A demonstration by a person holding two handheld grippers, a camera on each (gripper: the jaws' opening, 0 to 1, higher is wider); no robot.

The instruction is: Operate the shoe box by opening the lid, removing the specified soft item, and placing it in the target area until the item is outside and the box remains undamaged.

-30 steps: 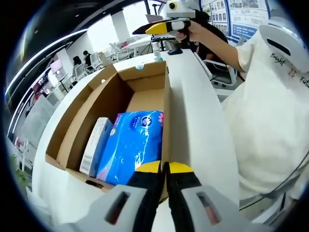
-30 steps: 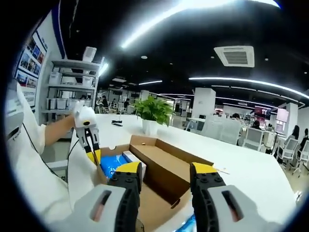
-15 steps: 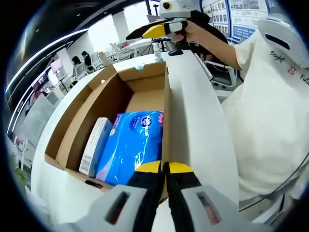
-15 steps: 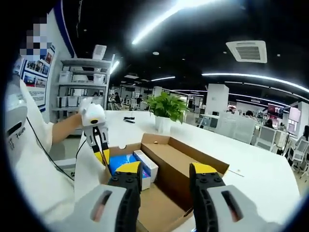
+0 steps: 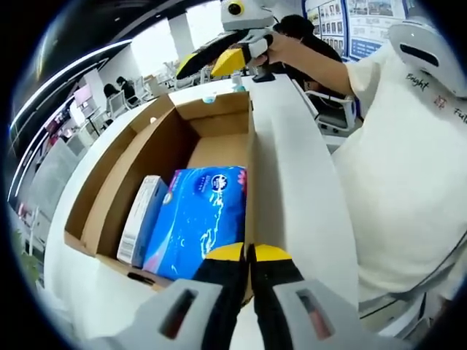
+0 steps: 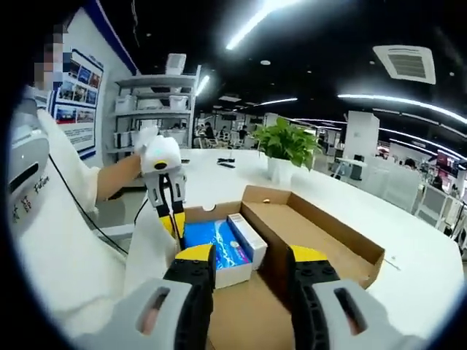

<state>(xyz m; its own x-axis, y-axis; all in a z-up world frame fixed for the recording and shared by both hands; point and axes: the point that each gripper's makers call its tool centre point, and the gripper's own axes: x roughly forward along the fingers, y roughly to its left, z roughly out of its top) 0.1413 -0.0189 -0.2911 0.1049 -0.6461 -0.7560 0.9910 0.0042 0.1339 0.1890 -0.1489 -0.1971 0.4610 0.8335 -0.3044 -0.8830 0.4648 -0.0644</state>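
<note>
Left gripper view: close at one end of the open box (image 5: 146, 157), looking down its length. Right gripper view: from the opposite end, facing back. Both share the box (image 6: 321, 226) interior and table (image 5: 292, 175).

A white table (image 6: 408, 281) stood under everything, its bare top also seen along the near edge in the left gripper view (image 5: 292, 182). A potted green plant (image 6: 286, 146) was set on the table. Behind it, a shelving unit (image 6: 149, 109) with boxes was placed against the wall, beside a blue-framed poster board (image 6: 80, 98). Long ceiling lights (image 6: 394, 98) and an air vent (image 6: 407, 64) were fixed overhead. Office chairs (image 5: 131, 98) were ranged in the bright background.
</note>
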